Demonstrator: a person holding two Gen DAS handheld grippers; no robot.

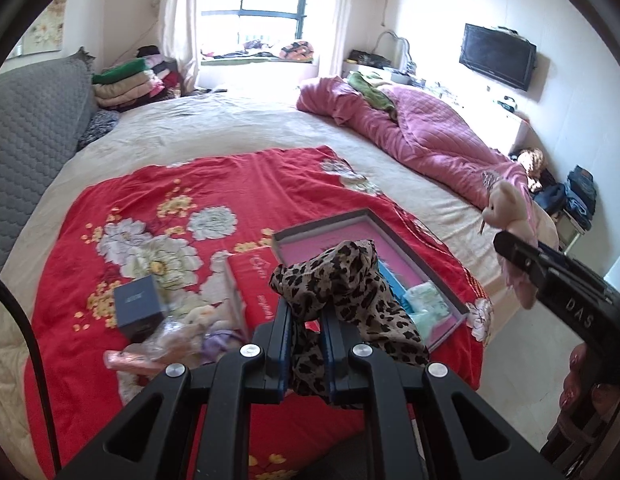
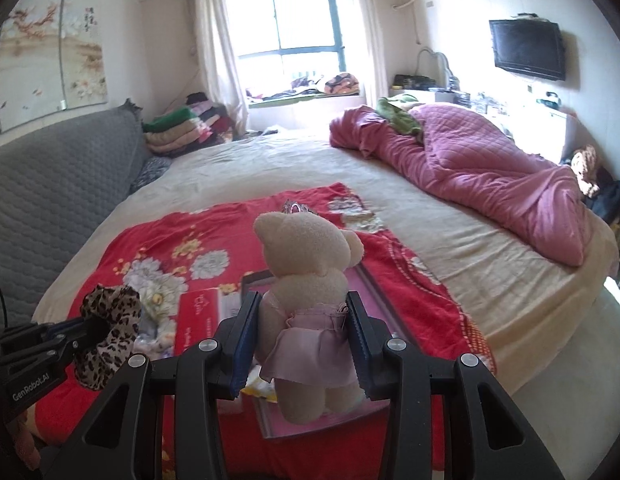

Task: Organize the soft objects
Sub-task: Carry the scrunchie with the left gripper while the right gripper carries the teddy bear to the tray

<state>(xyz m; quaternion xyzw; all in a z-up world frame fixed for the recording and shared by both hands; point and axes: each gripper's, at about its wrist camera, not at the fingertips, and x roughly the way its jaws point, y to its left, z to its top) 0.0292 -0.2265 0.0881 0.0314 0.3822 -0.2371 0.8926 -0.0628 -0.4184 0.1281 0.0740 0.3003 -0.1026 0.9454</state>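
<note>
My left gripper (image 1: 305,320) is shut on a leopard-print scarf (image 1: 342,280), which bunches above the jaws and droops to the right, held over the red floral blanket (image 1: 149,184). The scarf (image 2: 109,332) and left gripper (image 2: 75,326) also show at the left of the right wrist view. My right gripper (image 2: 299,320) is shut on a cream teddy bear (image 2: 305,252) in a pink skirt, upright above an open grey box (image 2: 390,304) with a pink lining. In the left wrist view the bear (image 1: 510,212) hangs at right, beyond the box (image 1: 330,220).
A red lid (image 1: 257,280), a dark small box (image 1: 139,304), and a heap of small plush toys (image 1: 189,332) lie on the blanket. A rumpled pink quilt (image 1: 422,136) covers the bed's right side. Folded clothes (image 1: 129,80) are stacked at the back left.
</note>
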